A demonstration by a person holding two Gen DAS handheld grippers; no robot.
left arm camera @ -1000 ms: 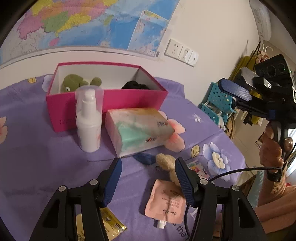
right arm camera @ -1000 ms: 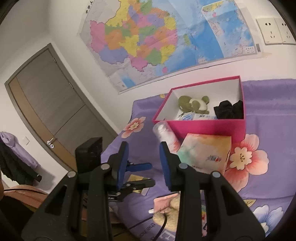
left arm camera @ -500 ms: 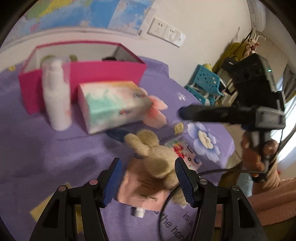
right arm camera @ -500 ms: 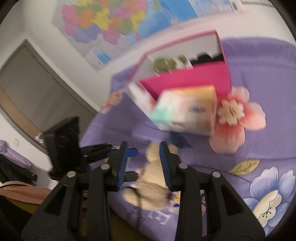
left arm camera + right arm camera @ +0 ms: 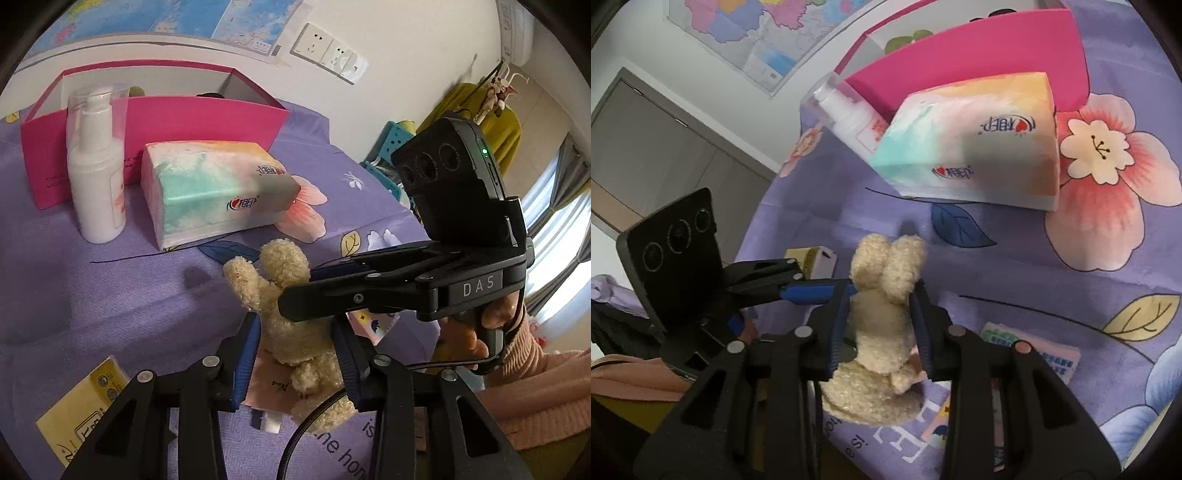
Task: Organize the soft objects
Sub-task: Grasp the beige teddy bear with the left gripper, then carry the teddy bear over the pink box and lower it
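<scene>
left gripper (image 5: 299, 354) jaws just closed | pinching plush bunny (image 5: 291, 332) | right gripper (image 5: 879, 321) alongside

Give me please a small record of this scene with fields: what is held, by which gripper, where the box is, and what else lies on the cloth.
held object: beige curly plush rabbit
left gripper: jaws have just been closing; blue pads press on the rabbit's body
right gripper: pads press on the rabbit near its ears
container: pink open cardboard box, behind, at the wall
in front of box: white pump bottle, pastel tissue pack
under rabbit: pink spouted pouch
near edge: yellow sachet
surface: purple flowered cloth
</scene>
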